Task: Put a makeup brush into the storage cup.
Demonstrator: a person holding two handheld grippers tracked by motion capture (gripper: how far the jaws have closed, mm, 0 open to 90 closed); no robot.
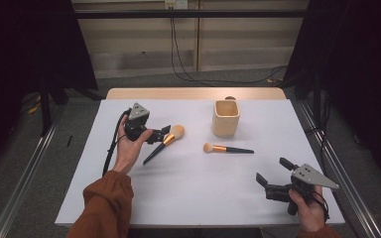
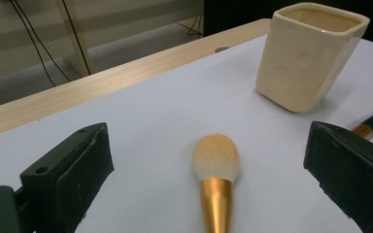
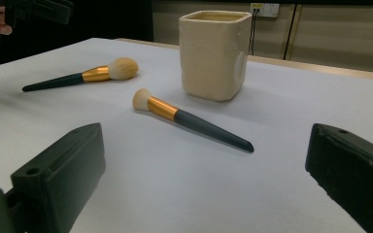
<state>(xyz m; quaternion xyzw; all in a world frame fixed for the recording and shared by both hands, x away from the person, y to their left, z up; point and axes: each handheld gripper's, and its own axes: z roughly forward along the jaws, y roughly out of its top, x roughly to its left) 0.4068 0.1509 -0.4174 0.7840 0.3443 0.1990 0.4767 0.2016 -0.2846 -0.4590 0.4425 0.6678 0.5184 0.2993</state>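
In the high view, the left hand-held gripper (image 1: 164,133) hangs with jaws spread over the ferrule of the large brush (image 1: 164,143), probably to pick it; this brush lies left of the cup (image 1: 225,118). The right hand-held gripper (image 1: 273,171) waits open near the right near edge of the surface (image 1: 193,188).

In the left gripper view, the brush head (image 2: 216,156) sits between the wide jaws, with free room toward the cup.

In the right gripper view, the small brush (image 3: 189,119) lies ahead of the open jaws, apart from the cup

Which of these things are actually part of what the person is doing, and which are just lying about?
In use:
left gripper, open
round-headed brush, between its jaws
cream cup, probably where the brushes go

Waiting or background:
second brush, lying untouched
right gripper, open, idle
cables on the floor
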